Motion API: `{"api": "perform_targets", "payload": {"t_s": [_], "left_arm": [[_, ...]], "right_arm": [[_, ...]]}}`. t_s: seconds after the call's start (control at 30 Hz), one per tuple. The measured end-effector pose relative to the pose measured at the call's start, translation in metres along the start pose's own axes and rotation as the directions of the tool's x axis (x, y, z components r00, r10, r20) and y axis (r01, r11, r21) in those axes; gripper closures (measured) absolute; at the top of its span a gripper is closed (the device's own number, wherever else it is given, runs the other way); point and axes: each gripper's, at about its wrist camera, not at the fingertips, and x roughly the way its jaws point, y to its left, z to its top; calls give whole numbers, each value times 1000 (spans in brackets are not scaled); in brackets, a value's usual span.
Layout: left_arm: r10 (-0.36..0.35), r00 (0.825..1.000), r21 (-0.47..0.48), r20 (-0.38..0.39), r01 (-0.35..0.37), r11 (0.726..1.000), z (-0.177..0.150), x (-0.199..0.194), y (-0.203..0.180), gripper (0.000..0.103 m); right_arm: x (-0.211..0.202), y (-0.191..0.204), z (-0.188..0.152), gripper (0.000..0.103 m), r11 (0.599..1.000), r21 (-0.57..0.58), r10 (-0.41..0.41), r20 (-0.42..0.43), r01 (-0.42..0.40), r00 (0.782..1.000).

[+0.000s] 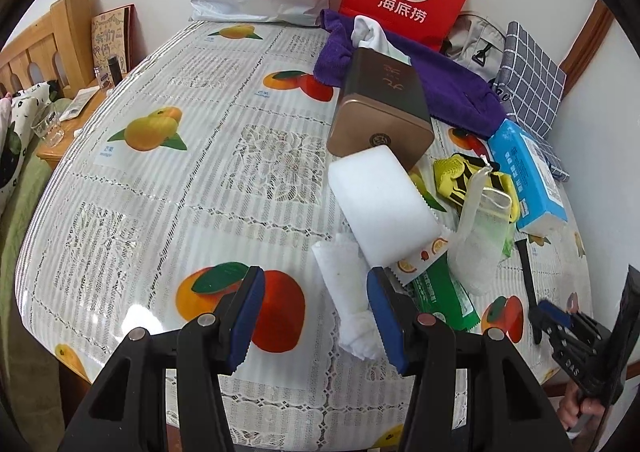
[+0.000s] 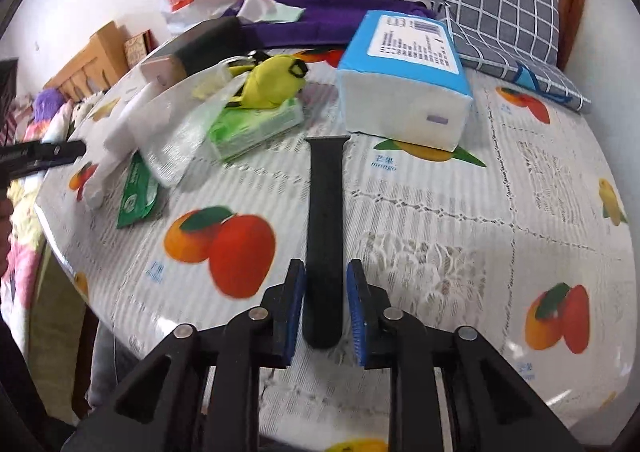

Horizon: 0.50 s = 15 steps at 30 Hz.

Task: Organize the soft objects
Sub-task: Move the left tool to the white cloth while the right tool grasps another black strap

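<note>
Right wrist view: right gripper fingers apart around the strap; center it, then squeeze evenly.

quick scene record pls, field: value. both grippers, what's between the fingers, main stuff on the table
left gripper: open, over a rolled white cloth, nothing gripped
right gripper: black strap between the fingers; a small gap shows on each side, no clear grip
white sponge block: leans against the bronze tin
blue tissue pack: on the table beyond the strap
yellow pouch: on top of the green tissue packet
table: fruit-print cover
</note>
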Motion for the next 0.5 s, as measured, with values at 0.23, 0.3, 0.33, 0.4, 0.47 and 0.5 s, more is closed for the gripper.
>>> {"api": "perform_targets", "payload": {"t_s": [0.23,0.3,0.33,0.4,0.47,0.5], "left_arm": [[3,1000,32,-20,-3,999,-5,3,-6,50],[-15,1000,40,-27,16,999,-7,3,-8,45],[-24,999,49,-32,26,998,-8,4,-9,41],[-36,998,68,-46,39,997,-11,7,-14,39],[-5,998,86,-64,11,996,-14,15,-21,39],[10,997,95,-74,-3,995,-15,19,-24,39]], "right_arm": [[18,8,14,63,999,-31,-28,105,31,994],[20,12,15,66,997,-50,-47,113,53,992],[20,10,15,70,998,-46,-44,115,49,992],[20,5,17,82,998,-24,-52,118,55,992],[20,1,19,82,999,-13,-29,112,31,993],[20,1,19,82,999,-17,-31,112,33,993]]}}
